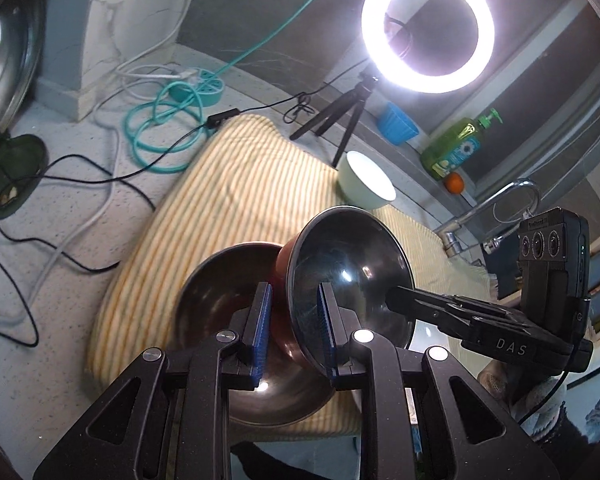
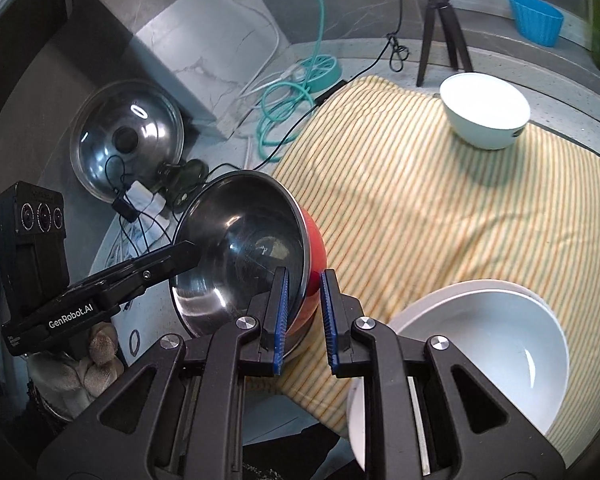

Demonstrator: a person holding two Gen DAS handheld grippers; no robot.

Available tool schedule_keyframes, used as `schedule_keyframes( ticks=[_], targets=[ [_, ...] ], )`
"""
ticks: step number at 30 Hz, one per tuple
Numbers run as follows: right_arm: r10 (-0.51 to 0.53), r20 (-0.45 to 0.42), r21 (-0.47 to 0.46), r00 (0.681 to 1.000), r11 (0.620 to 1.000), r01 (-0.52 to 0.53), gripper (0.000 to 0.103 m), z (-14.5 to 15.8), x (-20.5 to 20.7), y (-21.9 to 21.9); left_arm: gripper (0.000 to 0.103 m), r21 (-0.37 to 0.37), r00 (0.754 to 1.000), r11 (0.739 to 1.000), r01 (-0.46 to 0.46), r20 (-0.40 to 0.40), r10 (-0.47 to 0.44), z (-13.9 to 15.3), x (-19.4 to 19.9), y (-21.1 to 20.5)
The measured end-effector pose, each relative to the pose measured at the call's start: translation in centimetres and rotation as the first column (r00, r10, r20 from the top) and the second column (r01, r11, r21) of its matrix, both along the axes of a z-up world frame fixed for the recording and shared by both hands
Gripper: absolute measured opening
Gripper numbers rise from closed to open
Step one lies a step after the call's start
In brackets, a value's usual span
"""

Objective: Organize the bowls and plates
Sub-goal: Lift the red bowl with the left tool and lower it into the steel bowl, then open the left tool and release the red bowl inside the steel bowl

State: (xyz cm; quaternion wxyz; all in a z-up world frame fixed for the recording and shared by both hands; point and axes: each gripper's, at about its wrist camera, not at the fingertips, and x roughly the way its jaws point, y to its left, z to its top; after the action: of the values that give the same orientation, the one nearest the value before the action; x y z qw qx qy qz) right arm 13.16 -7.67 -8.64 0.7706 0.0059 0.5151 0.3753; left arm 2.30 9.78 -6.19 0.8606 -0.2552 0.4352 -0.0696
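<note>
Here, both handheld grippers clamp the same red steel bowl [image 2: 244, 248] by opposite edges of its rim, holding it tipped up off the cloth. In the right wrist view, the right gripper [image 2: 304, 312] has its blue pads [image 2: 281, 312] closed on the bowl's rim, one pad inside the shiny steel basin and one against the red outer wall. The left gripper [image 2: 180, 258] reaches in from nine o'clock and pinches the far rim, a gloved hand [image 2: 80, 364] showing below it.

In the left wrist view, the left gripper [image 1: 294, 320] likewise bites the rim, with the bowl's steel inside facing three o'clock. Just behind it, at nine o'clock of the held bowl, a second dark steel bowl [image 1: 228, 292] sits on a yellow striped cloth [image 1: 236, 200]; the two look to be touching, though I cannot tell for sure. The right gripper [image 1: 396, 300] comes in from three o'clock.

A pale green bowl [image 2: 484, 114] stands upright on the cloth at one o'clock, well apart. A white bowl [image 2: 480, 356] nested in another white dish sits at four o'clock, near the right gripper. A ring light [image 1: 426, 32] on a small tripod [image 2: 442, 28] stands beyond the cloth at twelve o'clock.
</note>
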Motion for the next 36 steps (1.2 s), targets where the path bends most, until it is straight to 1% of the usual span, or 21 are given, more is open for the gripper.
schedule_keyframes(
  ticks=[11, 16, 23, 33, 36],
  targets=[
    [0.046, -0.053, -0.062, 0.998, 0.997, -0.049, 0.016, -3.0, 0.0, 2.4, 0.02, 0.01, 0.998, 1.0, -0.019, -0.06, 0.02, -2.1, -0.9, 1.2],
    [0.064, -0.059, -0.085, 0.996, 0.994, -0.068, 0.016, -3.8, -0.3, 3.1, 0.02, 0.024, 0.997, 0.999, -0.021, -0.078, 0.023, -2.6, -1.0, 1.4],
    [0.08, -0.058, -0.114, 0.995, 0.99, -0.086, 0.016, -4.3, -0.5, 3.8, 0.02, 0.048, 0.994, 0.999, -0.012, -0.112, 0.018, -3.5, -0.8, 1.5],
    [0.099, -0.049, -0.152, 0.994, 0.983, -0.105, 0.017, -4.6, -0.5, 4.6, 0.02, 0.08, 0.991, 0.997, -0.005, -0.133, 0.016, -3.8, -0.7, 1.2],
    [0.101, -0.049, -0.152, 0.994, 0.982, -0.107, 0.019, -4.6, -0.5, 4.7, 0.02, 0.081, 0.99, 0.997, -0.005, -0.137, 0.016, -3.8, -0.7, 1.2]
  ],
)
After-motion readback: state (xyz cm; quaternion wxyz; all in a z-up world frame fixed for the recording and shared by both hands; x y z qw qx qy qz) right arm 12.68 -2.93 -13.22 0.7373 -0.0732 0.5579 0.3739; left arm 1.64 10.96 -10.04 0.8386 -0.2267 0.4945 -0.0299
